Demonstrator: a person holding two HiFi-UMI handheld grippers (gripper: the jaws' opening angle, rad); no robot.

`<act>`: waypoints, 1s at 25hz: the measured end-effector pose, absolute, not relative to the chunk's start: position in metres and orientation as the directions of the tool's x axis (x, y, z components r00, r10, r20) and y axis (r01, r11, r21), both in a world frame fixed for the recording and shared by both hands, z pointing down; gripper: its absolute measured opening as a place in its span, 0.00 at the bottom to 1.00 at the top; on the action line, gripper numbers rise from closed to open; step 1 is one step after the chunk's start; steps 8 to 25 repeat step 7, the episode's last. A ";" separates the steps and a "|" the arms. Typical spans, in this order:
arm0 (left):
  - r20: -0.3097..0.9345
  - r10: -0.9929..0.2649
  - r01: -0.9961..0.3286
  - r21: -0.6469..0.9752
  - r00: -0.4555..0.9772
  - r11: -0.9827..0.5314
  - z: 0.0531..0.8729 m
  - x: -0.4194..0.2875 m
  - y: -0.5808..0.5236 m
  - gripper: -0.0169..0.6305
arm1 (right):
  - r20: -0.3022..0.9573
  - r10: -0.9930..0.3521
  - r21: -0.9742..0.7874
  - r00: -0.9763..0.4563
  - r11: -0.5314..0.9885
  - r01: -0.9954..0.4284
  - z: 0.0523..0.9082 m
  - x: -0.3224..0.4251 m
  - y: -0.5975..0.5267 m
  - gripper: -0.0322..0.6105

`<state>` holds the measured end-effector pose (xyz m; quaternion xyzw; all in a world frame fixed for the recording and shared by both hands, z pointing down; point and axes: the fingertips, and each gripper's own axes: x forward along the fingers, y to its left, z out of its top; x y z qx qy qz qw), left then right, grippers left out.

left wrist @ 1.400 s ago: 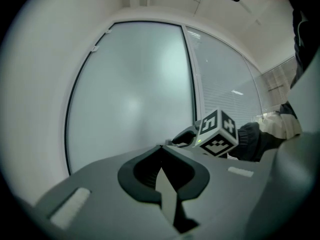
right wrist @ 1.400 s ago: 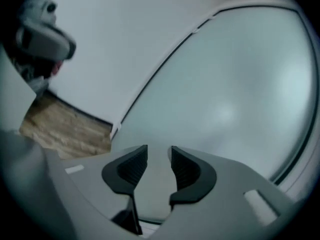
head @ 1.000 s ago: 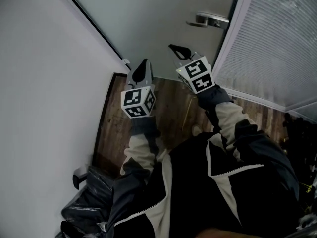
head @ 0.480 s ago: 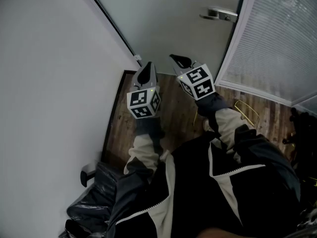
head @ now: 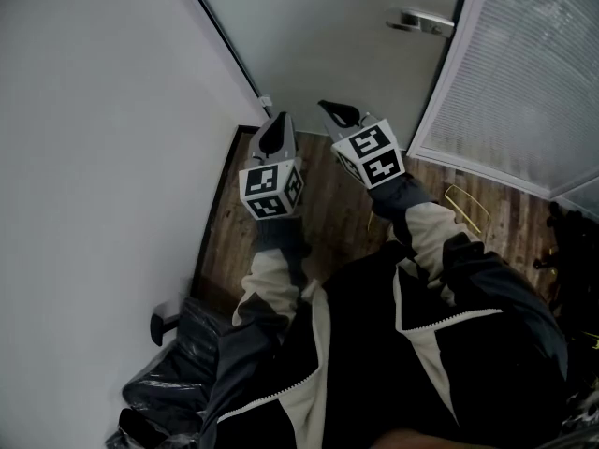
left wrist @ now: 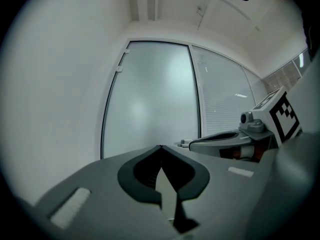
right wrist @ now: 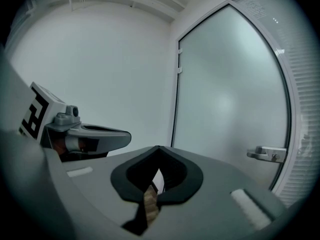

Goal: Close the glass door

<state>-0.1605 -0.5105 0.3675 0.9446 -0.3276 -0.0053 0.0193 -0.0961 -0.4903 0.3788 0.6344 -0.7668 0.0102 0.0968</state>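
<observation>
Closest to the camera, down at 7 o'clock in the head view, a black bag (head: 178, 382) was slumped against the wall (head: 94, 157). The person's sleeves ran up from 6 o'clock to the two grippers, held side by side over the wood floor (head: 328, 218).

The left gripper (head: 276, 124) had its jaws pressed together with nothing in them, and its own view showed the tips meeting with only door behind them. Same deal for the right gripper (head: 329, 110): jaws together, empty. Both pointed roughly level at the door (head: 328, 36), which sat dead ahead at 12 o'clock and just past the tips, not touching as far as I could tell.

The bit that matters is the handle (head: 421, 21). It was on the door's far edge, at about 1 o'clock from the right gripper and more like 2 o'clock from the left one, so the right was clearly the nearer hand. The lever lay horizontal across the door, its free end pointing back toward the hinges (right wrist: 178, 60) on the 9 o'clock side. My guess is any push or pull should come from the right gripper near that handle edge, away from the hinges.

Past the handle at 2 o'clock was a panel with blinds (head: 524, 82). The door looked close to flush with it, but I couldn't tell if it had latched.
</observation>
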 end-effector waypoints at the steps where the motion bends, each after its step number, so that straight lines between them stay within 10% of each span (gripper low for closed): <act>1: 0.002 -0.620 -0.620 0.039 0.784 -0.784 0.368 -0.163 -0.509 0.04 | 0.159 -0.971 0.110 -0.176 0.195 -0.975 0.378 -0.099 -0.489 0.05; 25: 0.004 -0.621 -0.621 0.034 0.784 -0.783 0.369 -0.181 -0.496 0.04 | 0.150 -0.971 0.120 -0.184 0.203 -0.972 0.376 -0.120 -0.476 0.05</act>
